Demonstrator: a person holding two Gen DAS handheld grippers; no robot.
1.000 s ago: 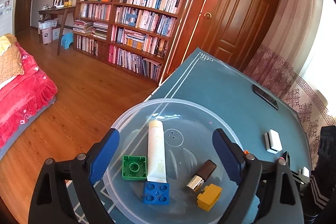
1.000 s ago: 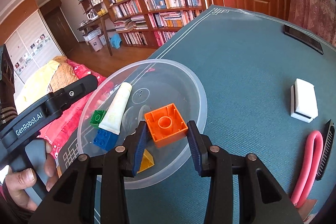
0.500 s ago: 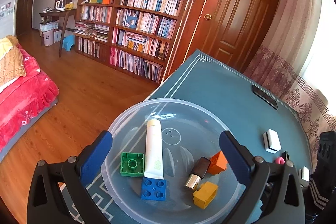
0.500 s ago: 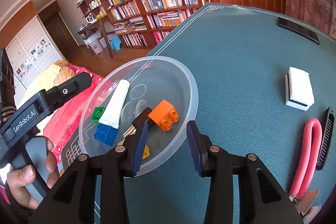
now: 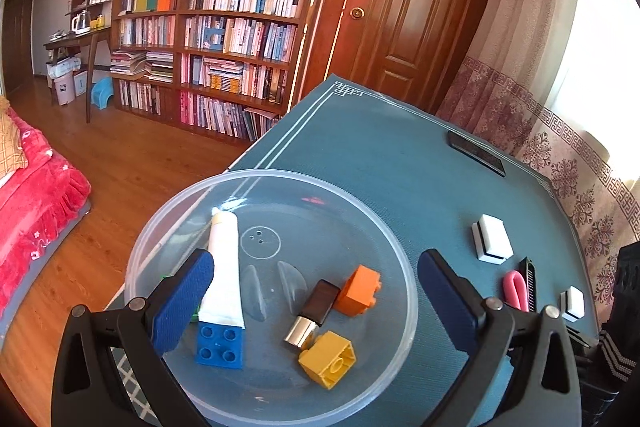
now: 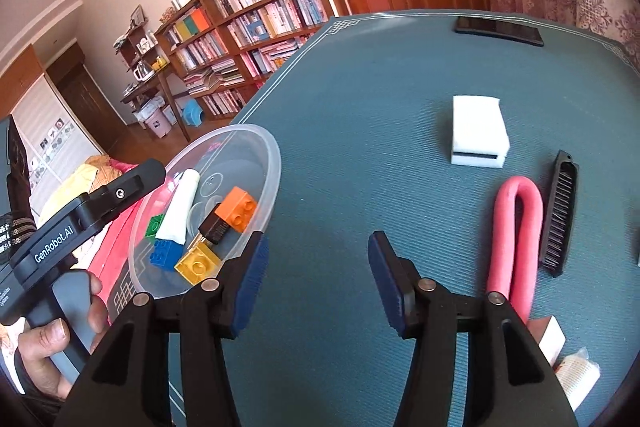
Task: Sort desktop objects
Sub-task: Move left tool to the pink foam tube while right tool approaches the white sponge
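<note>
Though nothing sits between its pads, the right tool (image 6: pixel 316 279) hangs wide open over bare worktop (image 6: pixel 360 115), with the pink foam loop (image 6: pixel 516 239) just to its right. That loop looks light and soft, likely to squash and spring back, so I would pinch one leg near the bend rather than span both. Beside it lies the black brush (image 6: pixel 558 213), stiff and narrow; best taken across its back, since the bristles would give. Farther on, the white sponge block (image 6: pixel 478 131) seems light and compressible, and its short sides suit the pads. The left tool (image 5: pixel 312 291) is also spread wide and empty, straddling the clear bowl (image 5: pixel 384 227), which holds the bricks, white tube (image 5: pixel 224 267) and a small dark-and-silver cylinder. The bowl is thin and slippery; its rim is the only real hold. A green brick is mostly hidden behind the tube, and the wrapped item at the right view's bottom corner is cut off.
</note>
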